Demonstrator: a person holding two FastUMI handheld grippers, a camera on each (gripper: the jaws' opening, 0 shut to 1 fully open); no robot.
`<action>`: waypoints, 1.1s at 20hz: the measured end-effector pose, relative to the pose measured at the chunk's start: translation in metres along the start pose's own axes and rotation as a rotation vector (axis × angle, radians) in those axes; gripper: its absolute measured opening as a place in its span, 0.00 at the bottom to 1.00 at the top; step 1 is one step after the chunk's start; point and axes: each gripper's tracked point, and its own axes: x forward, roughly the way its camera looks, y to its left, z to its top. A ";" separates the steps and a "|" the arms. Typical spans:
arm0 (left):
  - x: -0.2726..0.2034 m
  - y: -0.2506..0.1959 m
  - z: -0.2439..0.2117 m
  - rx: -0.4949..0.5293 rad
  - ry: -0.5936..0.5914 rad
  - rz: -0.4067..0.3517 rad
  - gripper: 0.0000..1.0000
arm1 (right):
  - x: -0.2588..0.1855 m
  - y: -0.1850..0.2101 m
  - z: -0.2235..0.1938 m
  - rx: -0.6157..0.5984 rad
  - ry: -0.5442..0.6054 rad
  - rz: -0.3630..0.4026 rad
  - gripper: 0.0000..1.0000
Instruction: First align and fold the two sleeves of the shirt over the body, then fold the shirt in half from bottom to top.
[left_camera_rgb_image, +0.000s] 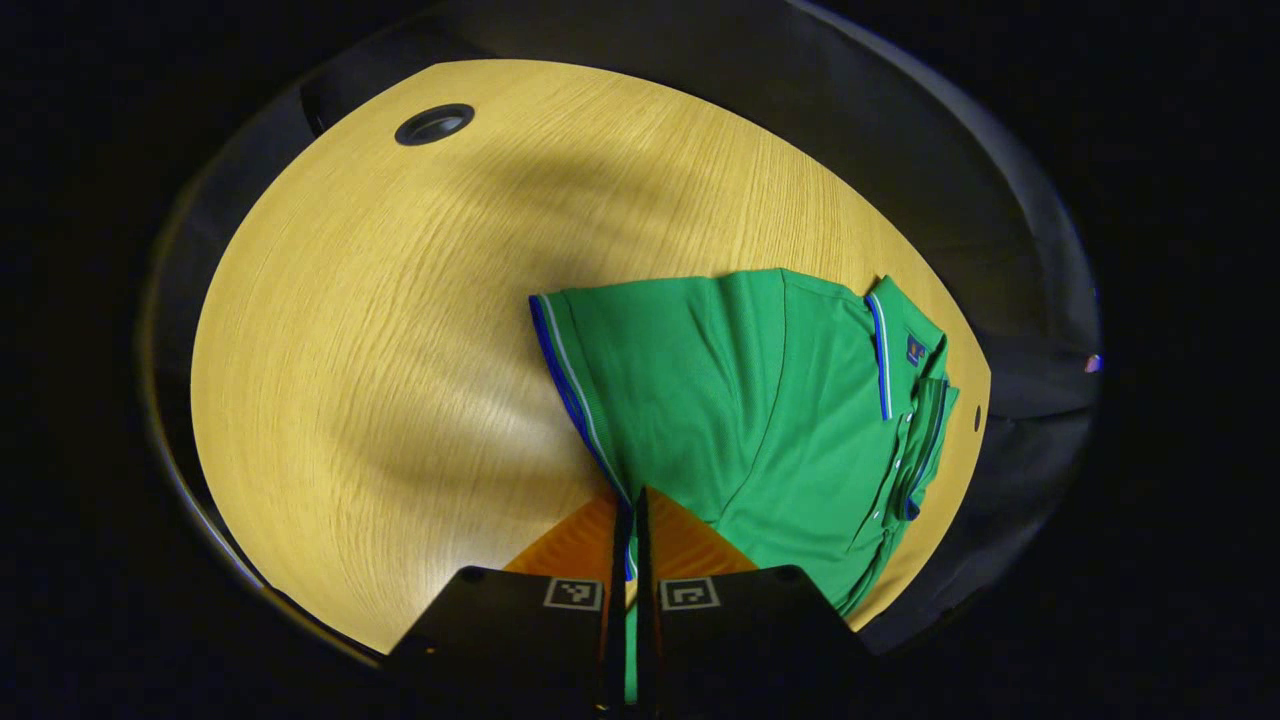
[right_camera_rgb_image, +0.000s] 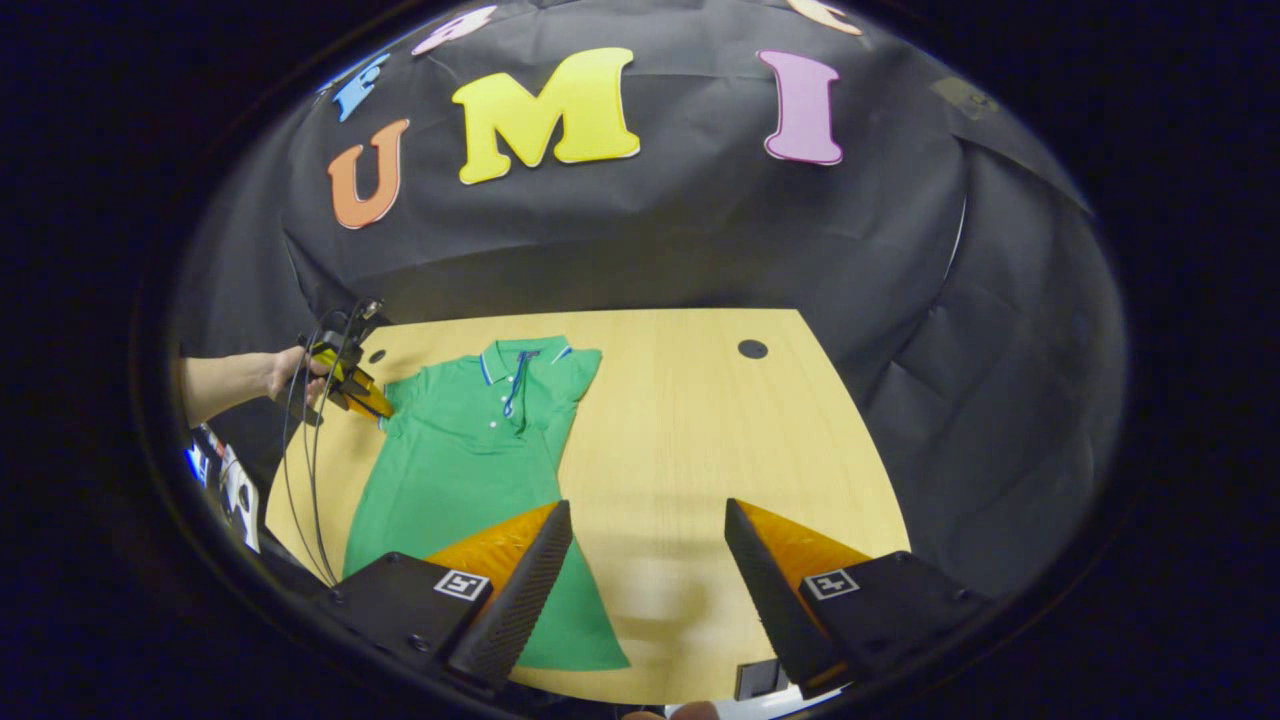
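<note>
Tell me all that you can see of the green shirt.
The shirt is a green polo of knit-looking fabric with blue-and-white trim on collar and sleeve cuffs and a buttoned placket. It lies flat on the table, one sleeve already folded over the body. The left gripper is shut on the other sleeve's cuff.

One shirt (right_camera_rgb_image: 470, 450) counted on one table (right_camera_rgb_image: 690, 440). Two round holes seen in tabletop: one (right_camera_rgb_image: 752, 348) right of shirt, one (right_camera_rgb_image: 377, 355) near collar. Two grippers counted: left (left_camera_rgb_image: 630, 500), right (right_camera_rgb_image: 648, 520). One hand (right_camera_rgb_image: 290, 375) seen.
</note>
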 end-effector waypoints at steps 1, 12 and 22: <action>-0.002 -0.006 0.002 0.006 -0.024 -0.020 0.05 | -0.001 -0.002 -0.001 0.004 0.000 0.000 0.98; -0.061 -0.081 0.016 0.242 -0.176 -0.057 0.03 | -0.017 0.001 0.001 0.020 -0.056 0.008 0.98; -0.011 -0.173 -0.020 0.433 -0.118 -0.073 0.10 | -0.041 -0.022 -0.032 0.127 -0.048 -0.047 0.94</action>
